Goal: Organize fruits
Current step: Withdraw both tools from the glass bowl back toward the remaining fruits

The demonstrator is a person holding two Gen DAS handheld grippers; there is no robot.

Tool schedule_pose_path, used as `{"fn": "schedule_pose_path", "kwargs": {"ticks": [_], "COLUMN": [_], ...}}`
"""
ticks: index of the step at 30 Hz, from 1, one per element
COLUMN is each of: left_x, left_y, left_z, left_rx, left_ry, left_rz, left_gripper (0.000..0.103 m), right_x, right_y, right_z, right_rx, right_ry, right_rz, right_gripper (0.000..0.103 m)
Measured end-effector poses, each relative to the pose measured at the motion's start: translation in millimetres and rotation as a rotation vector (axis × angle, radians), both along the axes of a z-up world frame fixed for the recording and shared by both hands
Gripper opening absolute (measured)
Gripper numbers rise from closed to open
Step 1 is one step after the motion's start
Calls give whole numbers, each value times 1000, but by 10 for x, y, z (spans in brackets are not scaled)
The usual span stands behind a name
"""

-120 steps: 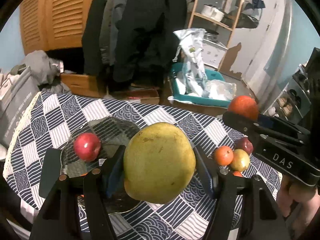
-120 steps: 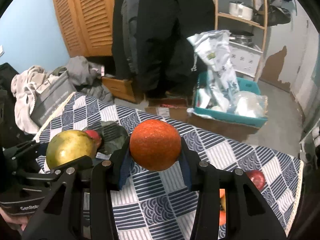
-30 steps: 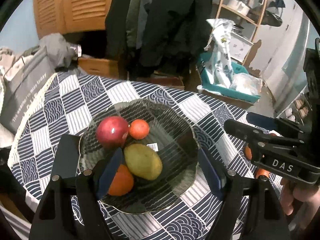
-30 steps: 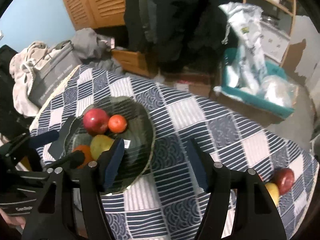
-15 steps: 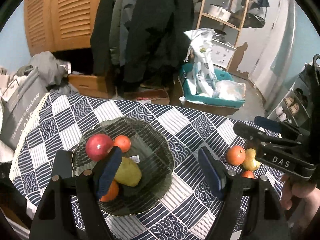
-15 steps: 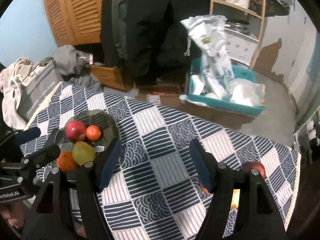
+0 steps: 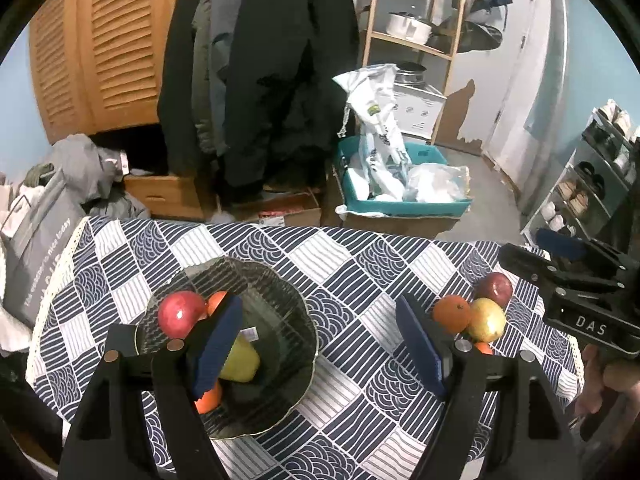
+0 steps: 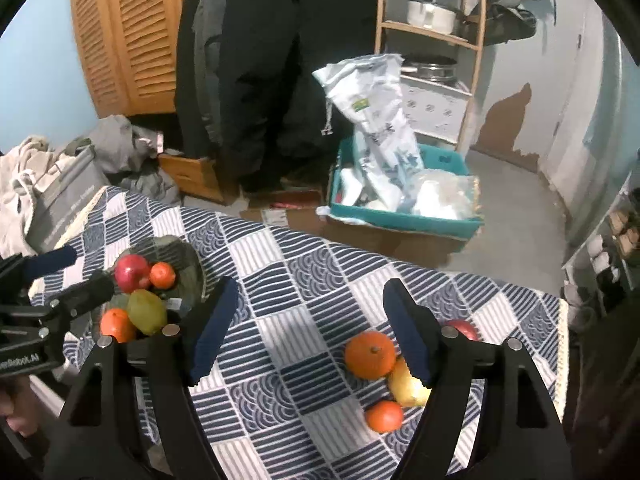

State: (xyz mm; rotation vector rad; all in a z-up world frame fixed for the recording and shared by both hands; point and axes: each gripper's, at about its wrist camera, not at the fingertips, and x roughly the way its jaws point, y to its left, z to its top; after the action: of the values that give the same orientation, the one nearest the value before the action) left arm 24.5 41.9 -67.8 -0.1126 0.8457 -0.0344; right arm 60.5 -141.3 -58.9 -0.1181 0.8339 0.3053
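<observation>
Left gripper (image 7: 320, 340) and right gripper (image 8: 308, 324) are both hovering released, jaws spread, grasping nothing. The glass bowl (image 7: 288, 312) at left is holding a red apple (image 7: 181, 314), pear (image 7: 240, 360) and oranges; four loose fruits (image 8: 370, 354) are lying clustered at right on the patterned tablecloth (image 8: 280, 280).

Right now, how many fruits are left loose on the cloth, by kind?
Round orange citrus fruits: 2
Yellow pear-shaped fruit: 1
Dark red apple: 1
Total: 4
</observation>
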Motion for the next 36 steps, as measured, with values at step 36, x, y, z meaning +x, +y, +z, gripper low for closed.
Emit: {"fn": "schedule_pose_path", "kwargs": {"ticks": [36], "left_x": [251], "left_y": [-931], "left_z": [-153], "left_rx": [60], "left_ry": [45], "left_rz": [-163], "left_gripper": [81], "right_x": [-143], "right_y": [-1208], "right_z": [-285], "right_rx": [-9], "right_ry": [64], "right_rz": [-197], "right_gripper": [78]}}
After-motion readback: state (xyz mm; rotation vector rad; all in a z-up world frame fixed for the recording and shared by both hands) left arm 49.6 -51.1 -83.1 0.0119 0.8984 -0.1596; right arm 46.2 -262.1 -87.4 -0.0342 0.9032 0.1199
